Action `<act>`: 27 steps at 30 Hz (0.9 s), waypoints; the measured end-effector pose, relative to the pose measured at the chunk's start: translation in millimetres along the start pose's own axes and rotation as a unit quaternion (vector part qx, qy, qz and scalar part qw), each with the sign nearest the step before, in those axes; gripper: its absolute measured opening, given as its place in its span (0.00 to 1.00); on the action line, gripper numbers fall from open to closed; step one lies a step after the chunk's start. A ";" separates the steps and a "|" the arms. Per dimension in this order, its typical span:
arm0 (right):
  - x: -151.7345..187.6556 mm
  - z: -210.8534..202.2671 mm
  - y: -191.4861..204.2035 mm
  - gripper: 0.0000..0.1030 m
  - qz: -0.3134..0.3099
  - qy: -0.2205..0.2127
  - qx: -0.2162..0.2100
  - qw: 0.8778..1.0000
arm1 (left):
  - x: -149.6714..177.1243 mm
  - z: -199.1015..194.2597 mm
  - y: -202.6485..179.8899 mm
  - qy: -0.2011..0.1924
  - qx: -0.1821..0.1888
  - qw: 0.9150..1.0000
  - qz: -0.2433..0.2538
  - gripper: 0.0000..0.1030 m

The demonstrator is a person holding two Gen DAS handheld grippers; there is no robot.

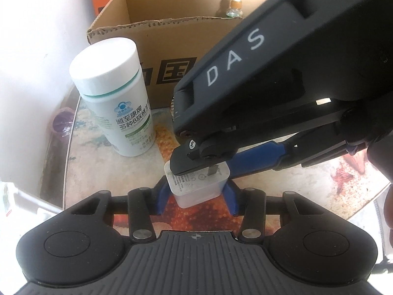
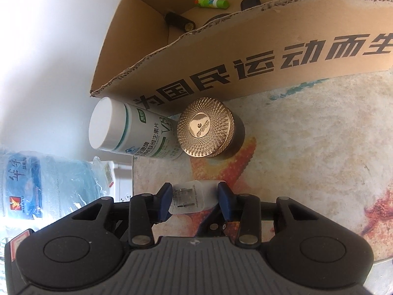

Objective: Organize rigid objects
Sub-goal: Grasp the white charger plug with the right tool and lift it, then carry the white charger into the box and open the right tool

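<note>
A white charger [image 1: 199, 186] is held upright on the worktop [image 2: 307, 127] between the blue fingers of the left gripper [image 1: 197, 195], prongs up. The right gripper [image 2: 195, 200] is set around the same charger from above, its pads against the sides. A white bottle [image 2: 127, 132] and gold-lidded jar [image 2: 207, 130] stand beside the cardboard box [image 2: 245, 56].

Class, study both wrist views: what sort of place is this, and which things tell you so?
Probably a home, on a printed tabletop. Clues: a vitamin bottle, a gold-lidded jar, and a cardboard box holding small household items. A large water jug stands beside the table.
</note>
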State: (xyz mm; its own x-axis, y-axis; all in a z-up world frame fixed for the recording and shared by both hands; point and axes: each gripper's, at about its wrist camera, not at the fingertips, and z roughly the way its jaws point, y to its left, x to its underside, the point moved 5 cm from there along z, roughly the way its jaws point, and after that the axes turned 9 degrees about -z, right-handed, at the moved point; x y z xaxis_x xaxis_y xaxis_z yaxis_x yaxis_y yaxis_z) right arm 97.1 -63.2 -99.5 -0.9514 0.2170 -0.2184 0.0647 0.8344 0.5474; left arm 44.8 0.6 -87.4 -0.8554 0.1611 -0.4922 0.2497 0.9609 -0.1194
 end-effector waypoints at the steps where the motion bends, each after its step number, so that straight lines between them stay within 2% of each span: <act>1: -0.5 -1.8 0.0 0.42 0.001 0.001 -0.001 1.000 | -1.2 -1.4 -0.8 0.001 0.000 1.000 -0.001 0.44; 9: -10.1 -39.5 18.0 0.41 -0.011 -0.013 -0.022 1.000 | -25.8 -38.9 -4.7 -0.010 -0.011 1.000 -0.004 0.44; 19: -56.3 -126.1 34.7 0.41 -0.042 -0.081 -0.054 0.994 | -93.1 -93.4 -38.3 -0.080 -0.014 0.997 0.006 0.44; 24: -89.4 -153.2 29.4 0.41 -0.057 -0.109 -0.055 0.991 | -131.4 -95.6 -56.4 -0.105 -0.007 0.994 0.011 0.44; 27: -110.7 -154.6 18.4 0.41 -0.063 -0.112 -0.050 0.990 | -151.3 -81.8 -66.4 -0.102 -0.004 0.995 0.011 0.44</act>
State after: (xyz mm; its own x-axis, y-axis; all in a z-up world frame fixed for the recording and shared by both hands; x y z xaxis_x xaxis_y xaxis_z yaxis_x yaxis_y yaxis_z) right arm 157.0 -150.1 59.6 -0.8589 0.2312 -0.4569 -0.0908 0.8093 0.5803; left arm 120.6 -69.2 65.5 -0.7395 0.1343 -0.6597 0.2630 0.9597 -0.0995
